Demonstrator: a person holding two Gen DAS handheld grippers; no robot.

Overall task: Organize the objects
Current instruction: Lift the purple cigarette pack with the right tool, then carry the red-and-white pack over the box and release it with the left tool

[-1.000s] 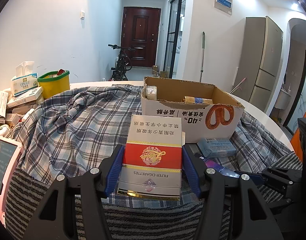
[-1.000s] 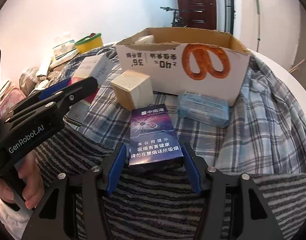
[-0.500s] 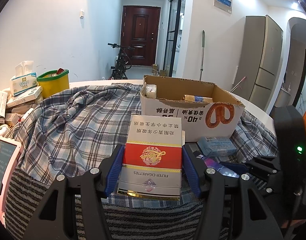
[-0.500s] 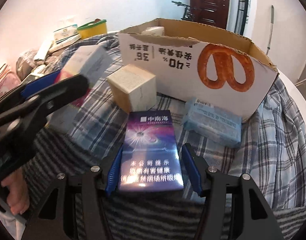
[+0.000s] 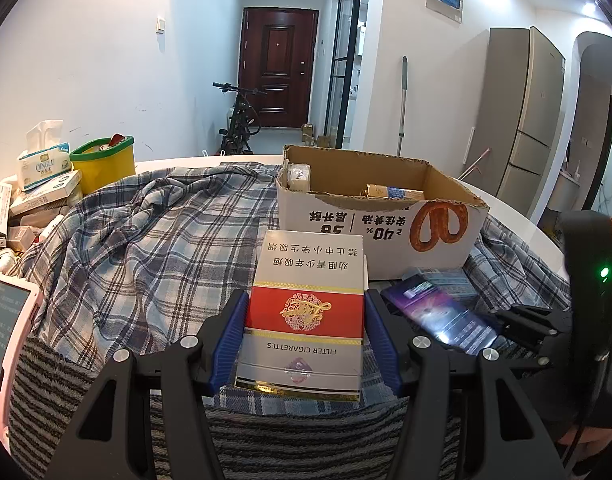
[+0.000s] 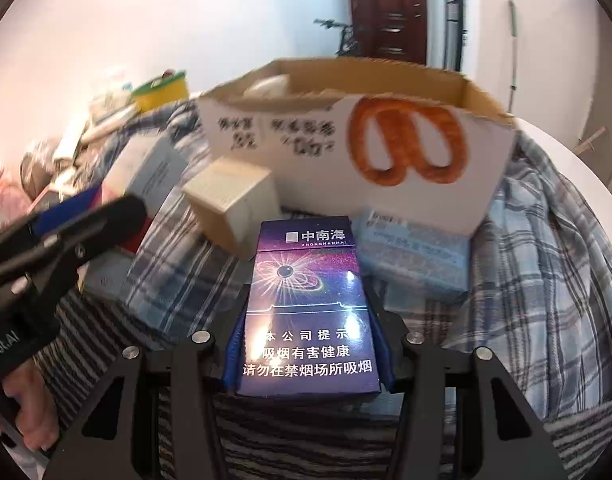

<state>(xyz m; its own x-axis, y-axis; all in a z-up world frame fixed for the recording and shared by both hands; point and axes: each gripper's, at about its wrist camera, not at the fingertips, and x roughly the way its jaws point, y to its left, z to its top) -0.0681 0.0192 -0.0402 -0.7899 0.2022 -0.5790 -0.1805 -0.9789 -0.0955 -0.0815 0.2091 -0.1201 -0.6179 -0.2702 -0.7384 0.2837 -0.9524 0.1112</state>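
Left gripper [image 5: 306, 336] jaws clamped on red-white cigarette pack [image 5: 303, 316], resting on plaid cloth [image 5: 145, 248]. Right gripper [image 6: 308, 344] jaws closing on purple pack [image 6: 308, 308], lifted before cardboard box [image 6: 346, 152]. Risk: glossy pack slips if carried before grip firms; could clip box wall.

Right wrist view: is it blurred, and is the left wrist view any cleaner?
Right wrist view: motion blur smears the cardboard box print, while the purple pack between the closing tongs stays sharp. Left wrist view: crisp overall, with glare on that purple pack and fisheye bending at the edges.
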